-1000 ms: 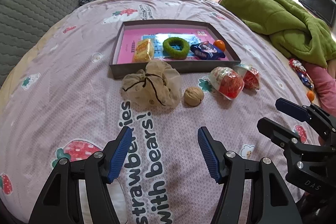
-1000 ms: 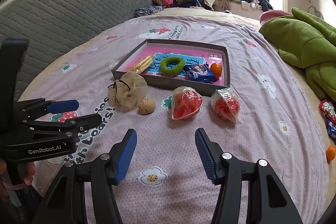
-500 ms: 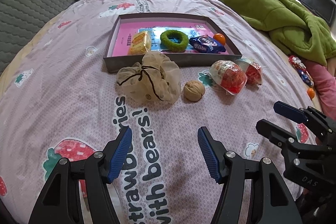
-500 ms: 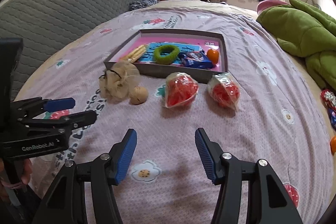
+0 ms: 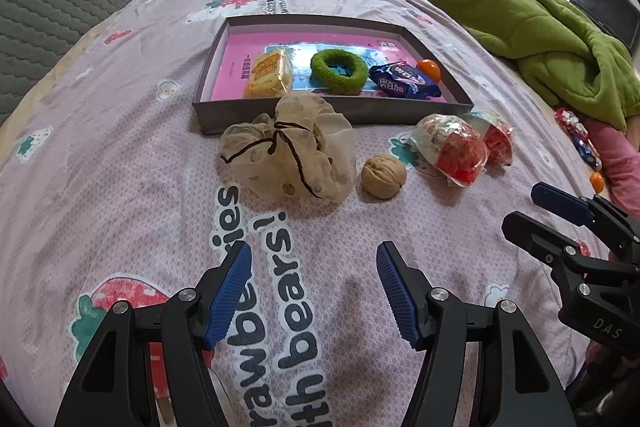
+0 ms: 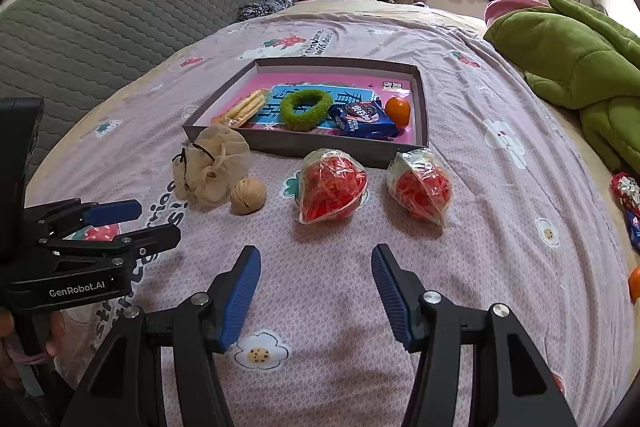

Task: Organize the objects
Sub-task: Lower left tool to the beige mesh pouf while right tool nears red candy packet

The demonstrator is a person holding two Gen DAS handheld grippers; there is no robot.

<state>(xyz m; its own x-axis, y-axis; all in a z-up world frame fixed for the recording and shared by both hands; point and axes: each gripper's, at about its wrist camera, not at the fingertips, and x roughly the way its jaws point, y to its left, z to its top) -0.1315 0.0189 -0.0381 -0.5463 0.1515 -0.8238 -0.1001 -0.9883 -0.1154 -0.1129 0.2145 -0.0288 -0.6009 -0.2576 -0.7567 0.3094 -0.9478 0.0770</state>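
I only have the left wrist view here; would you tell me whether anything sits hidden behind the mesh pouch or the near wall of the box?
Observer: Nothing is hidden there; in the right wrist view the mesh pouch just overlaps the grey box's near corner.
Operator: Thank you. Is my left gripper empty?
Observer: Yes, the left gripper shows side-on, open, with nothing between the pads.
Operator: And the second red packet, half hidden for me?
Observer: The far red packet lies clear of the near one, just before the box's right corner.
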